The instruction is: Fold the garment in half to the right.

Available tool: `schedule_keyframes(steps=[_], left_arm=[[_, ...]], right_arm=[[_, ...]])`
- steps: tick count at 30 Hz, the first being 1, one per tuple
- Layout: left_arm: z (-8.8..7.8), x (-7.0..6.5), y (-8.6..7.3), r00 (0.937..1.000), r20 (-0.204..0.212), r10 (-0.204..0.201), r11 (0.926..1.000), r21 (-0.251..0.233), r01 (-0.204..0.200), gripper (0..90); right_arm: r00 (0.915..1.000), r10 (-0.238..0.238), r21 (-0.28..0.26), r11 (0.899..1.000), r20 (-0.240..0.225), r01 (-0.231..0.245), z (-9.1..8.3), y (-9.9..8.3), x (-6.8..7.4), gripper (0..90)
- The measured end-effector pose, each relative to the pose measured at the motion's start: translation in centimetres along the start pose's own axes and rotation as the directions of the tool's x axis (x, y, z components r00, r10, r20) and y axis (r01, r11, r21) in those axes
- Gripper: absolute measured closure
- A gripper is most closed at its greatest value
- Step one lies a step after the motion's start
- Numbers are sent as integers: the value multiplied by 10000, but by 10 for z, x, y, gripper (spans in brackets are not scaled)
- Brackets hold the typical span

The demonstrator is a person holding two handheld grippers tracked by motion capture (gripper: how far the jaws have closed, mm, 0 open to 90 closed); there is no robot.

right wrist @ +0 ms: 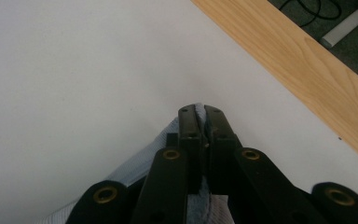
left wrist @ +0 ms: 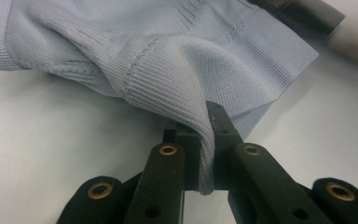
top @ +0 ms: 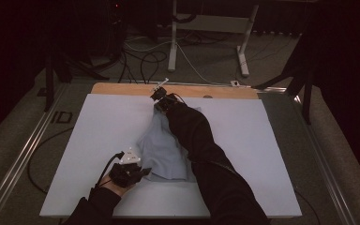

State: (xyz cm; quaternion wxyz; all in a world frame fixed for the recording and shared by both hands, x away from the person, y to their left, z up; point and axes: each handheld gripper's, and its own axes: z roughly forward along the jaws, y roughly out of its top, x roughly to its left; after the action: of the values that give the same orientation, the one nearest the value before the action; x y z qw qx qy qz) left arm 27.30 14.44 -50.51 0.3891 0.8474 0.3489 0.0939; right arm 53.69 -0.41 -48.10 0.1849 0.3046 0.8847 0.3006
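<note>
A pale blue ribbed knit garment (top: 161,150) at frame centre is pinched by the left gripper (left wrist: 206,140) and the right gripper (right wrist: 200,122).

Both grippers' fingers (left wrist: 186,144) are clamped shut, right arm (top: 201,140) stretched forward

The table (top: 47,197) is covered by a white sheet, with a strip of bare pale wood (top: 122,88) left showing along its 12 o'clock edge in the high view. A light blue knitted garment (top: 161,152) lies on the white surface near its middle, reaching from about 6 o'clock up toward 12 o'clock, rumpled and partly lifted off the surface. In the right gripper view the wood strip (right wrist: 303,70) runs along the 2 o'clock side of the white surface.
</note>
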Motion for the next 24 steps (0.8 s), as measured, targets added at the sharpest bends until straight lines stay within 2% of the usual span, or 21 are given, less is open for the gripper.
schedule_keyframes(steps=[13, 24], left_arm=[[-4, -5, 9, 9995, 25, 305, 9995, 69, -305, 869], [-4, -15, 25, 9975, 75, 709, 9975, 64, -710, 870]], right_arm=[[10000, 1, -395, 9992, 20, 0, -18, 3, -3, 876], [10000, -53, -748, 9972, -28, 50, -33, 2, -11, 875]])
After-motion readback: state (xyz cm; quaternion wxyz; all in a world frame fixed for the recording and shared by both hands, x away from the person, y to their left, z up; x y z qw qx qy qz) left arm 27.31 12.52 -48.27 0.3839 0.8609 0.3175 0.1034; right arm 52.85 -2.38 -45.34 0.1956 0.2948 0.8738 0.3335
